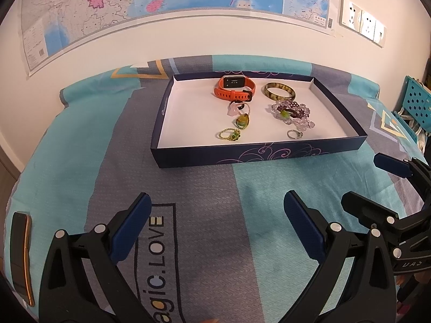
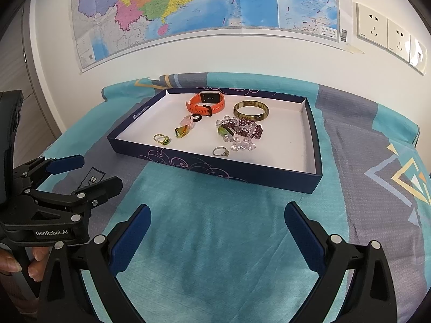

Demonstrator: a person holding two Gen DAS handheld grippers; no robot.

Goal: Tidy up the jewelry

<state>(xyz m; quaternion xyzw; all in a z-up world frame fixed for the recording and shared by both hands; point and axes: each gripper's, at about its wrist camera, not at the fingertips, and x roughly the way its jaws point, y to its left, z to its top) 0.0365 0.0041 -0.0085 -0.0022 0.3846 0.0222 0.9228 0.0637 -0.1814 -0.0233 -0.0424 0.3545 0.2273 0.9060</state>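
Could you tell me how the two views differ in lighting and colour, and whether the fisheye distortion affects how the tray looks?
Left wrist view: warm, dim cast; the wall reads cream, the map edge bows strongly, and the tray bulges. Right wrist view: cooler, brighter; tray interior is whiter, with glare washing out one wall socket. Both are sharp centrally, with dark vignetted corners.

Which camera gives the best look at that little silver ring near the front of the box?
The right wrist view: the silver ring appears larger there, clear of the bead pile. In the left wrist view the ring shows too, but smaller and farther off.
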